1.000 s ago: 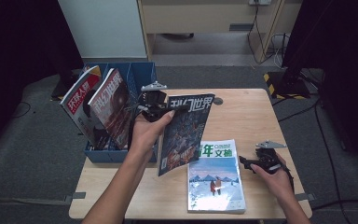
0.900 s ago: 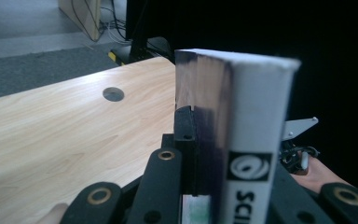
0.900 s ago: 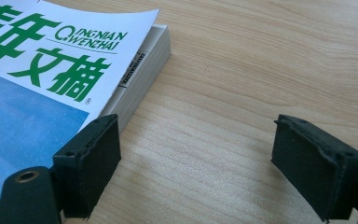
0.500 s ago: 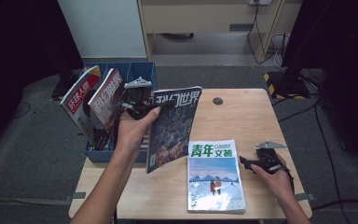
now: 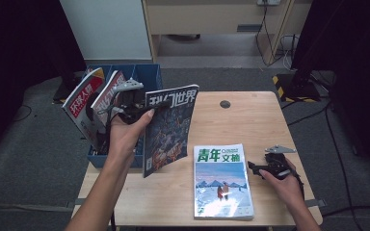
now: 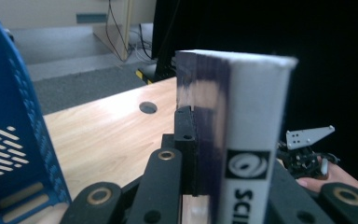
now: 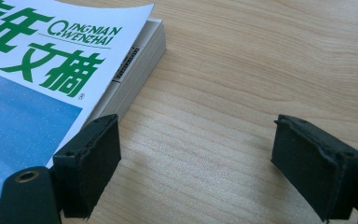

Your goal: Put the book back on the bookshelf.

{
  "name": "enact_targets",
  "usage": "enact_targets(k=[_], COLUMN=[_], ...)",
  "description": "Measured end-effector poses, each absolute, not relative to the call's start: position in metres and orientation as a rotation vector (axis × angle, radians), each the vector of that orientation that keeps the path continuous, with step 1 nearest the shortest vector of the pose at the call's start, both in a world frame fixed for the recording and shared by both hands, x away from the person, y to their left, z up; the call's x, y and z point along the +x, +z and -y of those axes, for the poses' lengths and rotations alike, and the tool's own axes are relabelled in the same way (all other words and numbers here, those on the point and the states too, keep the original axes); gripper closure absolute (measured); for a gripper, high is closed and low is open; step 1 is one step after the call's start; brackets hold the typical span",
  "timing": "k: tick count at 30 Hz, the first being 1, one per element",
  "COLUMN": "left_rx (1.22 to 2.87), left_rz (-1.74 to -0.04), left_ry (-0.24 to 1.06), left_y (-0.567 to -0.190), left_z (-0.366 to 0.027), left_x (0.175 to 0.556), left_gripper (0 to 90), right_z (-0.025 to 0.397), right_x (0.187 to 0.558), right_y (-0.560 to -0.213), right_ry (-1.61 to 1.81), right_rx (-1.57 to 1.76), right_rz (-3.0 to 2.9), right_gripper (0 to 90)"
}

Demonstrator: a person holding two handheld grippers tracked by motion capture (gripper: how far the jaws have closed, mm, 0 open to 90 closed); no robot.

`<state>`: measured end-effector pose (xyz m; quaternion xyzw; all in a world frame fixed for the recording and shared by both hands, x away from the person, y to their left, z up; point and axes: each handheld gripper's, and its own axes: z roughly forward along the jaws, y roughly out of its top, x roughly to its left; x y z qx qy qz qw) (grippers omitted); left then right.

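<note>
Beneath the right hand-held gripper [image 7: 196, 172], whose matt black pads look rough-edged, the worktop [image 7: 242, 84] is pale, grained wood. Beside it lies a glossy paper magazine [image 7: 51, 70]. Left of the left hand-held gripper [image 6: 205, 154] stands a perforated blue plastic bin [image 6: 9, 140].

Black two-jaw claw [image 7: 196, 168], brass-ringed pivots, grey three-cornered plate [image 5: 279, 149], bare forearms

Left gripper view: dark magazine [image 6: 233, 135] blurred at close range; spine lettering cut off by the bottom edge after "SCI". Blue file box [image 6: 9, 140] cut by the left edge. Right gripper view: green-titled magazine [image 7: 51, 79] runs off the left and top edges. High view: left gripper [image 5: 130, 103] fingers hidden behind the hand.
</note>
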<state>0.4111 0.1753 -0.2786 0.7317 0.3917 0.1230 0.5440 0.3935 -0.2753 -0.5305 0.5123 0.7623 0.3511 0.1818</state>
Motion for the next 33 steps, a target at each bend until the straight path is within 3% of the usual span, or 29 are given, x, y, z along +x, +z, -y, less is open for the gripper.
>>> enact_targets(k=[33], left_rx=[1.671], left_rz=[-0.945], left_ry=[0.348], left_y=[-0.272], left_z=[-0.203], left_x=[0.398], left_gripper=[82.2], right_z=[0.279], right_x=[0.394], right_y=[-0.534], right_ry=[0.952], right_rx=[1.461], right_rz=[-2.143], right_gripper=[13.1])
